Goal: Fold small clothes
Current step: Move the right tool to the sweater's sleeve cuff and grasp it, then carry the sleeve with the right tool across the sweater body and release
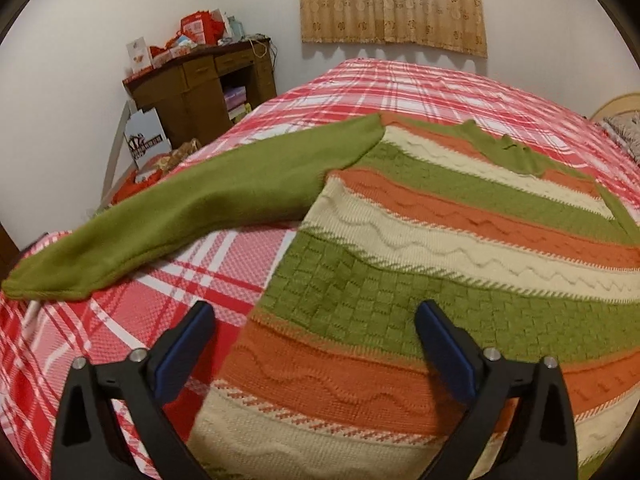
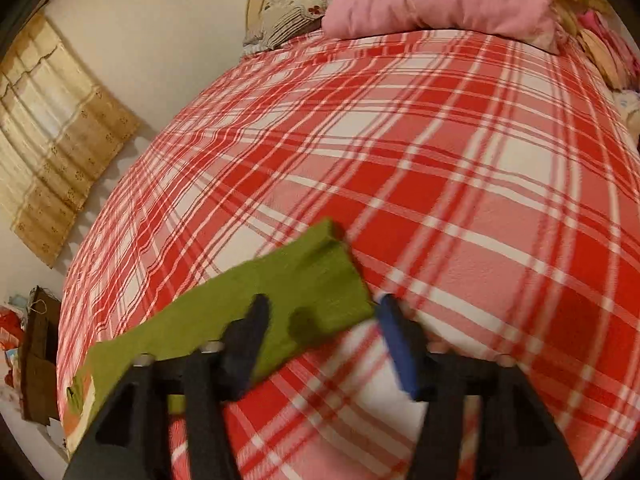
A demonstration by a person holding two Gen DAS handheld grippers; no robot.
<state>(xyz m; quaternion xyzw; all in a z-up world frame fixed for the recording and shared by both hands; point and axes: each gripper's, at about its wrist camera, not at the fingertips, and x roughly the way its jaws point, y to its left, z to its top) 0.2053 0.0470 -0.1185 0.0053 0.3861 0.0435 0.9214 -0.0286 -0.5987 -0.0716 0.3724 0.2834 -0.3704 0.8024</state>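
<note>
Ahead of my left tool (image 1: pixel 314 316) the sweater (image 1: pixel 440 240) covered the bed (image 1: pixel 400 84), its green sleeve (image 1: pixel 192 208) stretched across toward the bed's edge. Bare plaid lay open under that sleeve and beyond the collar. My right tool (image 2: pixel 320 312) had wide clear bedspread in front; only the other sleeve's cuff (image 2: pixel 304 280) lay between its fingers. Pillows (image 2: pixel 436 4) blocked the headboard end, and a cluttered desk (image 1: pixel 200 84) stood off the far corner.

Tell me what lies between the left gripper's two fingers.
In the left wrist view, the left gripper stands open over the striped sweater: its side edge and orange and green bands lie between the fingers, with plaid bedspread by the left finger.
</note>
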